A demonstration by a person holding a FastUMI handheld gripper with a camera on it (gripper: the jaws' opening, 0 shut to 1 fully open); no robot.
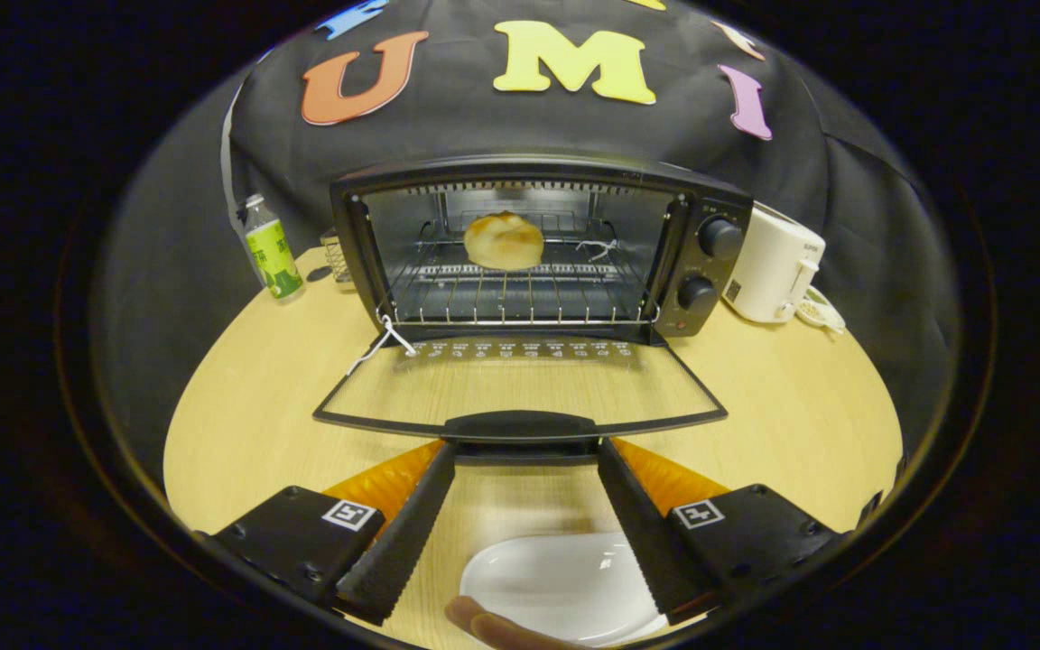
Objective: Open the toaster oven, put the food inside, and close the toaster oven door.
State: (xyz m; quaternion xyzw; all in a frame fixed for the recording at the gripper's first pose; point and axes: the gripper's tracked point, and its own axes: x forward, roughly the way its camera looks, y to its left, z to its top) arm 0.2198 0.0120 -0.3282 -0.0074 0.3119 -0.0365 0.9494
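Bun [504, 240] resting on the wire rack [520, 293] inside the oven [538, 248], toward the rear of the cavity. Oven door [520, 384] folded down flat in front of the oven, its handle [520, 424] at the near edge. Gripper [526, 449] released, fingers spread wide, their tips just below the handle at either end and neither pressing on it. Food appears loaded, so closing the door is judged the step in hand: the fingers would do well to stay centred on the handle, catch it from beneath and carry it up along the hinge's arc, without twisting the door or dragging the oven back. A string [382, 345] hangs from the oven's near left corner and should be kept out of the hinge. White plate [565, 587] on the wooden table [800, 406] nearer than the door, between the fingers. Bottle [271, 246] left of the oven; white appliance [773, 264] right of it; black cloth wall behind.
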